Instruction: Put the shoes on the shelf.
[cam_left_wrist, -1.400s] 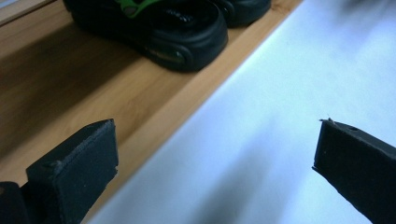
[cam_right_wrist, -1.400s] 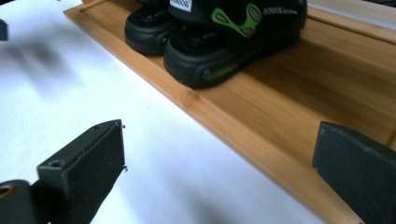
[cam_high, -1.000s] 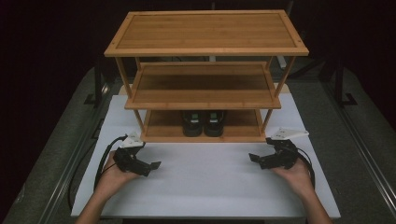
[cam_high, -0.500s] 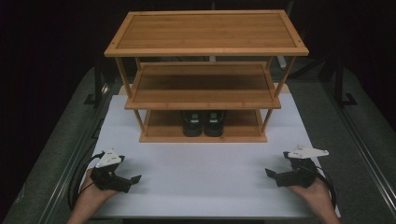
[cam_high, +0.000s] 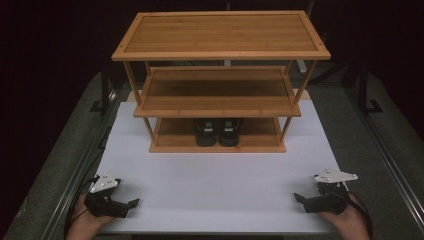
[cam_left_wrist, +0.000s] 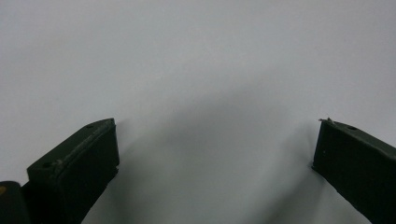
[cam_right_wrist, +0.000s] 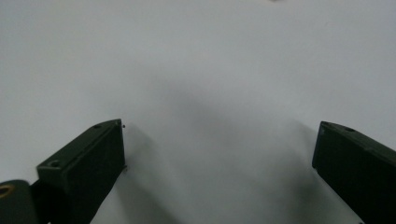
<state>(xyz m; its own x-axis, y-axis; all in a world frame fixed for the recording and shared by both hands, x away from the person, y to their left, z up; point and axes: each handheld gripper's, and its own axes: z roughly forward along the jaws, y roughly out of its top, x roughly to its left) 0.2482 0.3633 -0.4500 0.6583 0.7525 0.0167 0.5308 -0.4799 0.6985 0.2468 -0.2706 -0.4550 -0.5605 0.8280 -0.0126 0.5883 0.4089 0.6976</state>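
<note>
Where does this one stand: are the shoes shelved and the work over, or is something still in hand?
Looks finished: the pair of black shoes sits side by side on the bottom shelf of the wooden rack. Nothing in hand: left gripper and right gripper are open at the table's near corners. Nothing visibly left.

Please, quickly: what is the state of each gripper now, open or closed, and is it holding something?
Left gripper: open, holding nothing.
Right gripper: open, holding nothing.
</note>
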